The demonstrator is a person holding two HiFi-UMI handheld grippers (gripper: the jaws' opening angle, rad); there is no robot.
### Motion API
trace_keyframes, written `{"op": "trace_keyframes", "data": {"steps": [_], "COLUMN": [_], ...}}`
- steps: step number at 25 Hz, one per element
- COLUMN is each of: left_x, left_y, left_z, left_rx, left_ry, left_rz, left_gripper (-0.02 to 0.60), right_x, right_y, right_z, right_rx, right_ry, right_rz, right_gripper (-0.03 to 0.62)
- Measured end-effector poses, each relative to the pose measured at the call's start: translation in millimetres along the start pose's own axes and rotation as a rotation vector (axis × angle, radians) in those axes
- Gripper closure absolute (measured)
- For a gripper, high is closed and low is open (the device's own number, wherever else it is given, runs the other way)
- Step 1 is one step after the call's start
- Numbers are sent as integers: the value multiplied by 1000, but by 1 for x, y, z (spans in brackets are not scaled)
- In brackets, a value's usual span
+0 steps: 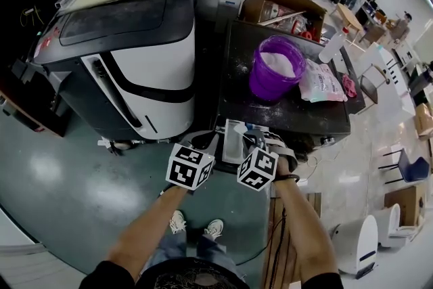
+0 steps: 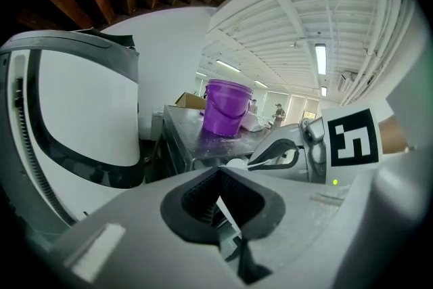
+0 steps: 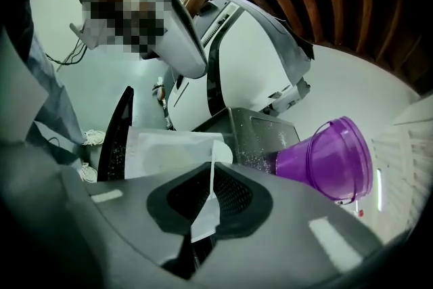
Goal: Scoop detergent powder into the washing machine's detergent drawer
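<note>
A white plastic scoop [image 1: 233, 139] hangs just off the front edge of the dark table [image 1: 284, 115], between both grippers. My right gripper [image 1: 260, 139] is shut on the scoop's thin handle [image 3: 206, 203]; the scoop's bowl [image 3: 169, 149] shows beyond the jaws. My left gripper [image 1: 211, 140] is shut too, with a thin white edge [image 2: 222, 210] of the scoop pinched between its pads. A purple bucket [image 1: 274, 71] of white detergent powder stands on the table and also shows as the bucket [image 2: 226, 108] [image 3: 331, 156]. The white and black washing machine [image 1: 135, 44] stands left of the table. I cannot make out its drawer.
A bag of detergent [image 1: 321, 81] lies right of the bucket, and an open cardboard box [image 1: 281, 7] sits behind it. Powder is spilled on the tabletop. People sit at desks at the far back right. The person's feet [image 1: 196, 225] stand on green floor below.
</note>
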State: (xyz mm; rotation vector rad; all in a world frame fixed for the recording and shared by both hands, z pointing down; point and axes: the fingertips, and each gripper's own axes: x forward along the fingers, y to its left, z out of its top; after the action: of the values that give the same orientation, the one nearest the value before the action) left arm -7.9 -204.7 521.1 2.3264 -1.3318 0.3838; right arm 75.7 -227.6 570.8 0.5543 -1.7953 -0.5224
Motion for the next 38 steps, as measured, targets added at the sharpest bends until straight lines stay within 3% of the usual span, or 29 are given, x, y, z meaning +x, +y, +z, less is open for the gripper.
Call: {"op": "trace_keyframes", "data": {"steps": [7,14,19,28,38], "left_x": [-1,-6,-14,-30,-50], "left_y": [-1,-5,-10,-22,-35], "left_z": [4,14,28,49,74], "left_rx": [10,33,60,91,159], "left_ry": [0,-9,-24,-56,-102], "left_rz": [0,-3,-4,2,2], "left_gripper": [581,580,581,580,581], "right_x": [-2,-20,-40,-84,-140], "right_y": [-2,-9,-21,-48,-65], "right_z": [2,17,25,16,-14], "right_rx": [71,382,574,891,1097], "right_ry": [-13,-110,-185,-297,-401], "right_rz": [21,89,89,15,-99], "right_gripper": [556,556,556,554,554]}}
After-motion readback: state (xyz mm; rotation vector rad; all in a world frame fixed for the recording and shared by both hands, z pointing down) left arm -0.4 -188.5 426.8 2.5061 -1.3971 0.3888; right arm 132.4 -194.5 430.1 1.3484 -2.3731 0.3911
